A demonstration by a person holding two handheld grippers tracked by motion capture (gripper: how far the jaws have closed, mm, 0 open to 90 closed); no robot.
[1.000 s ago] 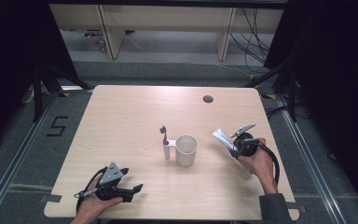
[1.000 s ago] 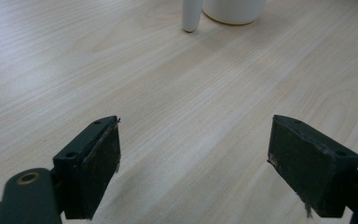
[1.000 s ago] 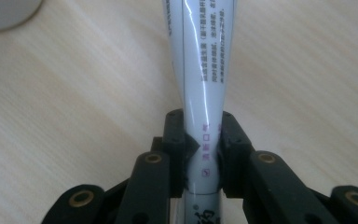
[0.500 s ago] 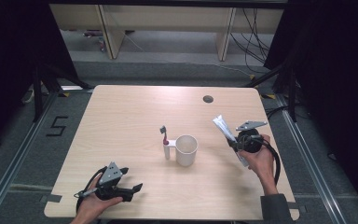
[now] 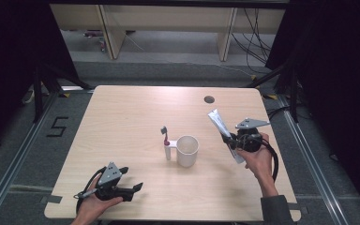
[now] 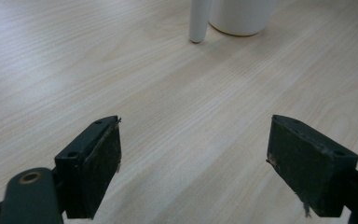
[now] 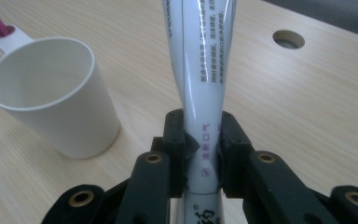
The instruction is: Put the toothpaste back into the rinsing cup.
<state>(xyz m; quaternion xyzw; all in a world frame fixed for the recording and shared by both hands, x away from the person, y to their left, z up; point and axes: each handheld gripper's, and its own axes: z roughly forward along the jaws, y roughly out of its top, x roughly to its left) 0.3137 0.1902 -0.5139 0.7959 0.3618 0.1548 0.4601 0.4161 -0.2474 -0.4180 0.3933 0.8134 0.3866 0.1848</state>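
Observation:
A white cup stands at the table's middle, with a white side holder carrying a toothbrush upright. My right gripper is shut on a white toothpaste tube, held tilted above the table to the right of the cup. In the right gripper view the tube runs up between the jaws, with the cup at left. My left gripper rests near the front left edge, open and empty. Its view shows the cup's base and holder foot far ahead.
A round cable hole sits in the table's far right part. The light wooden table has dark floor and rails around it, and shelving legs stand behind the far edge.
The right gripper has lifted the toothpaste tube and swung it more upright, moving slightly right and away from the cup. The left gripper has stayed put.

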